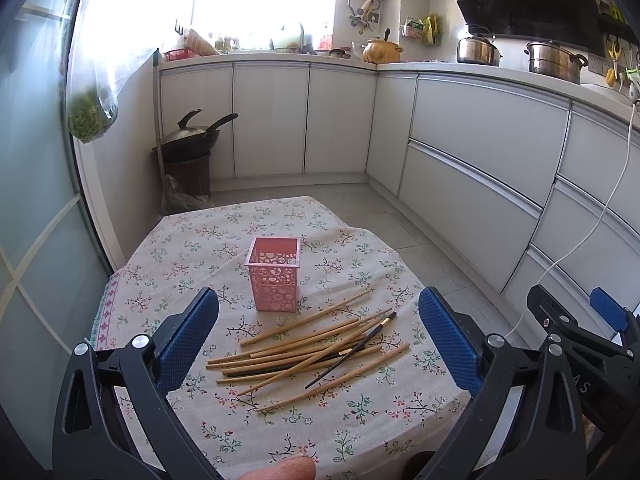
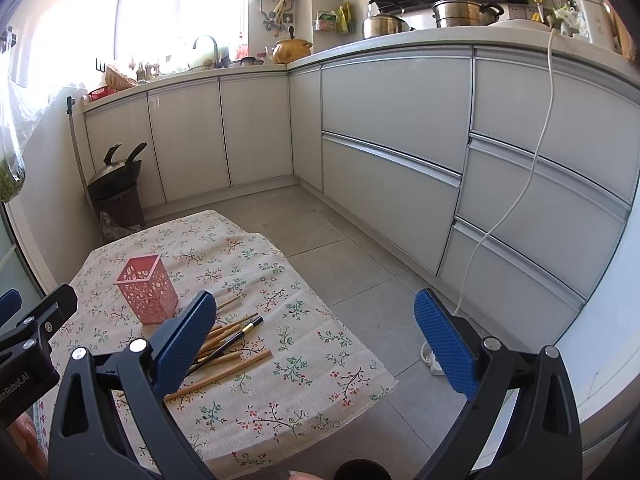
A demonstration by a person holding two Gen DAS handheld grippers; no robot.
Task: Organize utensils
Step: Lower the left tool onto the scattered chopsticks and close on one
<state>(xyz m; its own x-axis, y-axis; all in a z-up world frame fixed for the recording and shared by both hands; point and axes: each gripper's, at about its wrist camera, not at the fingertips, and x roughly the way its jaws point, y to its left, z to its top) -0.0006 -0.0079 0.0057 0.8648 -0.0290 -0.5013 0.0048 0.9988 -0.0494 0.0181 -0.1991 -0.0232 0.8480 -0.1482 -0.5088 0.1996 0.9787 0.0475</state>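
Both grippers, left [image 1: 319, 332] and right [image 2: 316, 336], hold jaws spread wide, gripping nothing, above chopsticks [image 1: 308, 350].

Left gripper [image 1: 319, 336] and right gripper [image 2: 316, 334] both gape wide, apparently holding nothing.

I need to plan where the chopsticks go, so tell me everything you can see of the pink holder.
The pink holder is a small square cup, apparently plastic, its walls pierced with round cut-outs of mixed sizes under a solid rim. It stands upright on the flowered tablecloth near the table's middle, open top up, and looks empty. The loose chopsticks lie just in front of it, seemingly not touching it. Neither gripper touches it.
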